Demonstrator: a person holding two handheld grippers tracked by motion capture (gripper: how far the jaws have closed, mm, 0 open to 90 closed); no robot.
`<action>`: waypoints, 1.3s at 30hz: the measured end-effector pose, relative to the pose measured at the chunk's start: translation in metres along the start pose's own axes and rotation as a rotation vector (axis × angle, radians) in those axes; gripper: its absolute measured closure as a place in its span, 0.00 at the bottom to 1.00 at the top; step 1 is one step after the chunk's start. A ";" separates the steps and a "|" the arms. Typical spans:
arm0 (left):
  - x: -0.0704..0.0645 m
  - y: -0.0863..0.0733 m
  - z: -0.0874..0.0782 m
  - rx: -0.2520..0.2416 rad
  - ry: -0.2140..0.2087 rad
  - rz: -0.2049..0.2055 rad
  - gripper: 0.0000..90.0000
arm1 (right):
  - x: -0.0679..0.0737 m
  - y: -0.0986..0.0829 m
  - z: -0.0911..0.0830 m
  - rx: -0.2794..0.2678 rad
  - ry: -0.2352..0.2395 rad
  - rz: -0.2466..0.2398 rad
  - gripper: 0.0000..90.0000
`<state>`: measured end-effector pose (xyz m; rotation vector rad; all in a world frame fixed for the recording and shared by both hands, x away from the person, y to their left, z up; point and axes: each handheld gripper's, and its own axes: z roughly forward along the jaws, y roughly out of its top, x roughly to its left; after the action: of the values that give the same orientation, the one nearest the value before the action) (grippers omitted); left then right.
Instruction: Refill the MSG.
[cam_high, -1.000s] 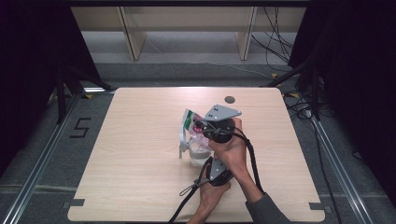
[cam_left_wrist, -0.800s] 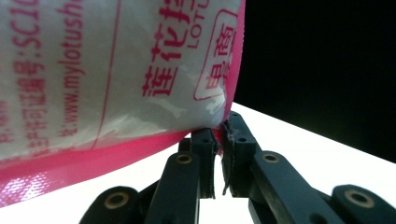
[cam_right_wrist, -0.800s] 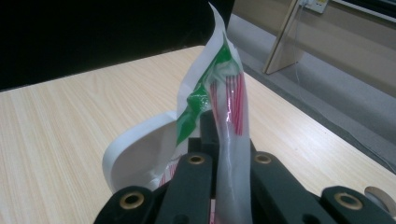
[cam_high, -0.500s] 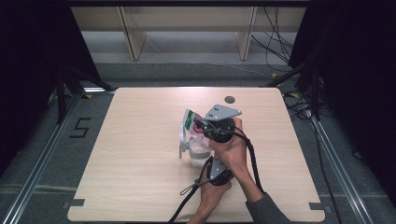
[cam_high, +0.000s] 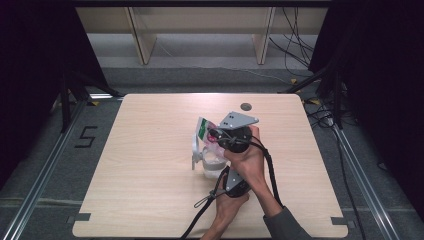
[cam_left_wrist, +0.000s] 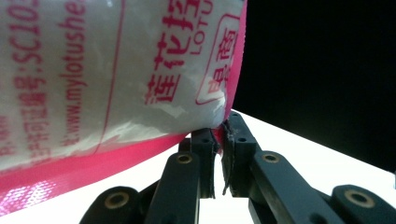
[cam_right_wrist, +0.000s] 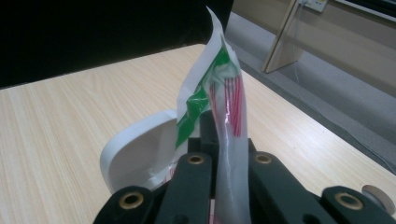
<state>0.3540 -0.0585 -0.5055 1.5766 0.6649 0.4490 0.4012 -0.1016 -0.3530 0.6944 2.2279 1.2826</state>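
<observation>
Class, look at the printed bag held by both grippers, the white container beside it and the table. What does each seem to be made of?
Bag: thin glossy plastic film, apparently; translucent, creased, with highlights. White container: probably moulded plastic; smooth matt curved wall. Table: wood-look top, perhaps laminate; pale straight grain, flat sheen.

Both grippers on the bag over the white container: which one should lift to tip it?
Left, probably. The left gripper pinches the bag at its bottom pink corner; the right gripper clamps the top edge beside the white container.

White bag (cam_left_wrist: 116, 79) with pink lettering, green stripe; light wood-grain table (cam_high: 150, 150)
</observation>
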 end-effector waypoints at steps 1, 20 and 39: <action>0.000 0.000 0.000 0.001 0.001 -0.001 0.93 | -0.001 0.000 0.000 0.001 -0.002 -0.010 1.00; 0.000 0.000 -0.002 -0.005 0.002 -0.006 0.93 | 0.001 0.001 0.002 -0.003 0.004 -0.005 1.00; 0.001 0.000 -0.001 -0.007 0.000 -0.009 0.93 | 0.003 0.001 0.003 0.006 0.025 -0.007 1.00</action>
<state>0.3538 -0.0570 -0.5057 1.5660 0.6696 0.4442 0.4012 -0.0977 -0.3535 0.6761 2.2529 1.2880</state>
